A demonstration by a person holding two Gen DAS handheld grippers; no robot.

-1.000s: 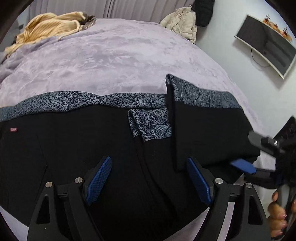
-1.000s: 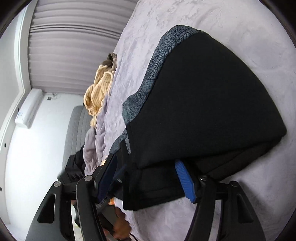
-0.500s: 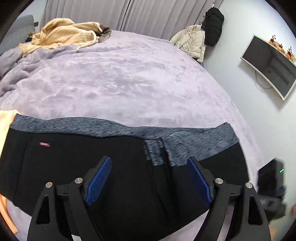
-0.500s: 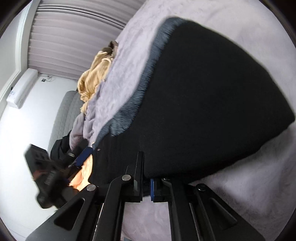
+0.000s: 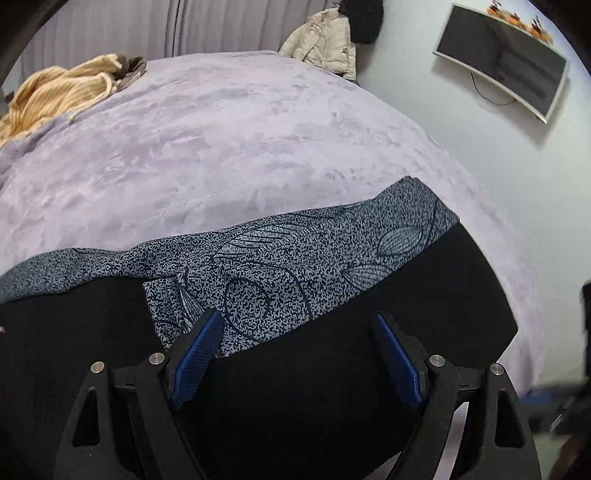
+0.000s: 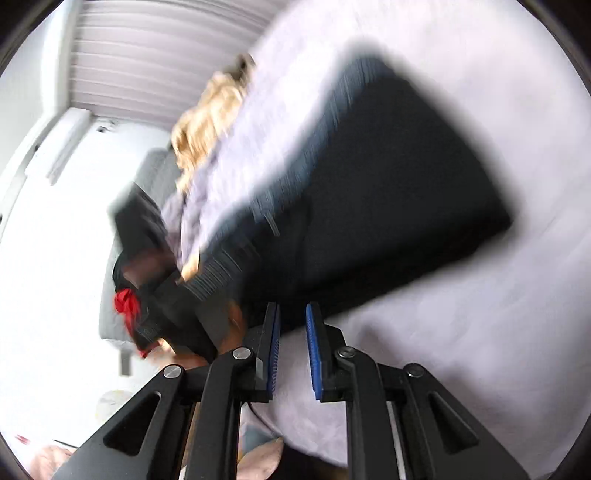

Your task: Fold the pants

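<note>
Pants [image 5: 332, 369] now doubled over flat on the purple blanket [image 5: 240, 147], patterned waistband [image 5: 303, 254] stacked on top where a second ago one end stood lifted. Right gripper [image 6: 291, 345] off the cloth, jaws opening with nothing between; left gripper [image 5: 295, 354] spread wide over black fabric, gripping nothing. Fold looks laid, likely another fold or smoothing left.

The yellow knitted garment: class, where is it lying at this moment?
In the left wrist view, the yellow knitted garment lies bunched at the bed's far left corner, near the curtains.
</note>
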